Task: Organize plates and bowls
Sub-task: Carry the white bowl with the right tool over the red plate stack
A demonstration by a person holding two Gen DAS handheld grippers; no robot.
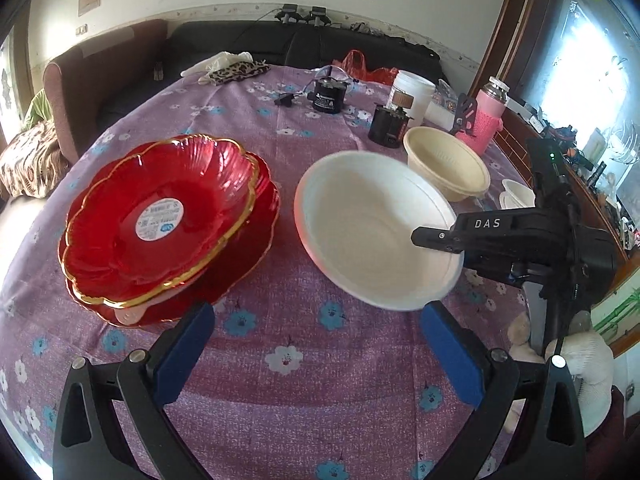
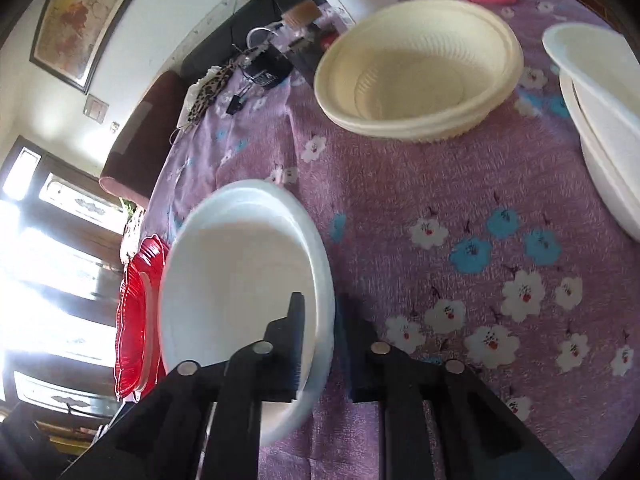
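1. Blue-padded left gripper (image 1: 316,354) is nearest the left wrist camera; its jaws are spread wide, with nothing between them, over the purple floral tablecloth (image 1: 280,412).
2. Right gripper (image 2: 320,344) has its jaws pinching the rim of the white bowl (image 2: 240,280); 1 finger lies inside the bowl, the other outside its wall.
3. In the left wrist view, the white bowl (image 1: 372,228) sits tilted near the middle of the table, with the right gripper (image 1: 440,240) on its right rim.
4. Toward the left edge of the table, 2 red plates (image 1: 160,220) with gold rims are stacked, the upper one bearing a round label at its centre.
5. Beyond the white bowl, toward the far right of the table, stands a cream bowl (image 1: 448,164).
6. Near the right edge, more white bowls (image 2: 600,120) are nested together.
7. At the far edge stand a black cylindrical device (image 1: 328,96), a white tub (image 1: 412,92) and a pink-sleeved bottle (image 1: 488,116).
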